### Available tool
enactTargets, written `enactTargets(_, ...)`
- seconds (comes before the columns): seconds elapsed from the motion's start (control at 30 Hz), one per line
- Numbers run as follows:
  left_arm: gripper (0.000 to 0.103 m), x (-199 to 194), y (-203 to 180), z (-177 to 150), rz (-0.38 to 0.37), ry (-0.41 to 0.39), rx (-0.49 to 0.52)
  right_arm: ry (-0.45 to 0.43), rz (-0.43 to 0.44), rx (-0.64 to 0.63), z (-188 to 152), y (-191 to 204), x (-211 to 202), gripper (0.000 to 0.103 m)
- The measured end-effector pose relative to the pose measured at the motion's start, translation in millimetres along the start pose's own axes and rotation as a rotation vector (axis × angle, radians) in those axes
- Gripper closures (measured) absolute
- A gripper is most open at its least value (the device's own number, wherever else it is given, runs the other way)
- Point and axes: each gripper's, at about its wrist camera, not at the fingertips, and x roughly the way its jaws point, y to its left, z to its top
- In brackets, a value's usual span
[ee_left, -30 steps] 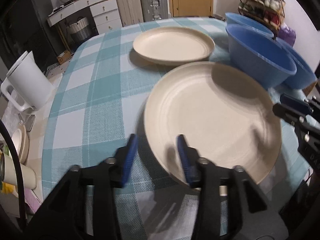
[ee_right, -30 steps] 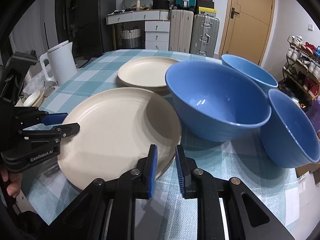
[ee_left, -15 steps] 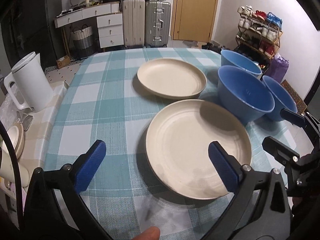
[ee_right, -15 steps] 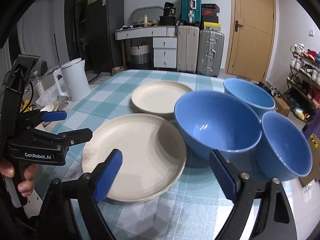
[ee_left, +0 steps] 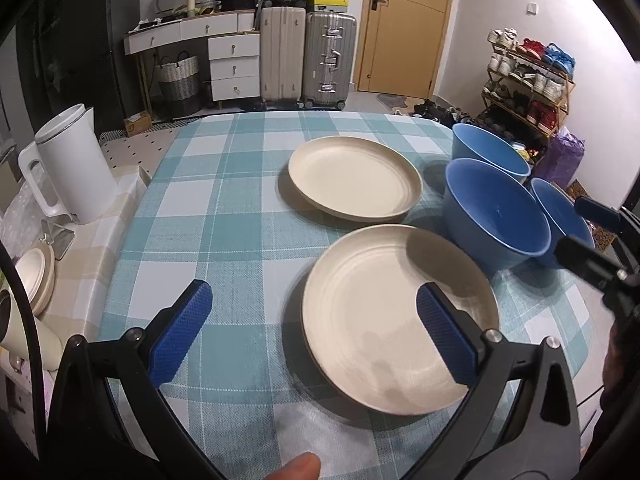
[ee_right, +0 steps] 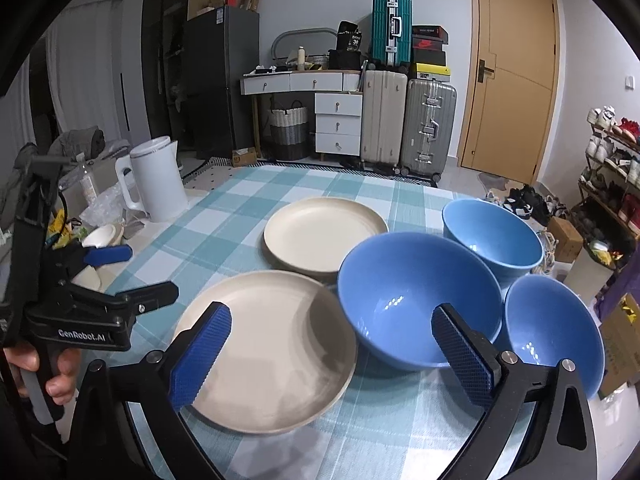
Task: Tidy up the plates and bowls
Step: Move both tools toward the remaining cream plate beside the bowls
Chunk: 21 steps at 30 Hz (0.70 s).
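Two cream plates lie on the checked tablecloth [ee_left: 224,208]: a near plate [ee_left: 400,320] [ee_right: 272,352] and a far plate [ee_left: 354,178] [ee_right: 324,236]. Three blue bowls stand to their right: a middle bowl [ee_left: 496,216] [ee_right: 416,296], a far bowl [ee_left: 488,152] [ee_right: 492,236] and a near right bowl [ee_left: 560,216] [ee_right: 556,332]. My left gripper [ee_left: 312,296] [ee_right: 146,272] hangs open above the near plate's left rim, holding nothing. My right gripper [ee_right: 331,316] [ee_left: 574,226] hovers over the gap between near plate and middle bowl, its jaws opening wide and empty.
A white kettle [ee_left: 76,168] [ee_right: 158,184] stands on a side surface left of the table, with small cream dishes [ee_left: 36,276] beside it. Suitcases [ee_right: 404,128], drawers and a door stand behind. A shoe rack [ee_left: 528,80] is at the right. A person's fingertip [ee_left: 296,468] shows at the bottom.
Both grippers let go of the near plate's rim and opened wide, then rose and drew back from the table. The near plate now rests flat on the cloth.
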Motion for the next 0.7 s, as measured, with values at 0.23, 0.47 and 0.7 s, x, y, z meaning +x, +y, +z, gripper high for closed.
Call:
enactTargets(0.23, 0.001, 5, -2, 21, 0.020, -0.009, -0.002, -0.011, 0.023, 0.008, 25, -20, -3, 0.001)
enactTargets(0.47, 0.001, 16, -8, 45, 0.028, -0.011, 0.005, -0.006, 0.039, 0.022, 51, -39, 7, 0.001)
enactTargets(0.7, 0.001, 37, -6, 66, 0.039, 0.015, -0.009, 0.026, 0.048, 0.036, 70, -59, 28, 0.001)
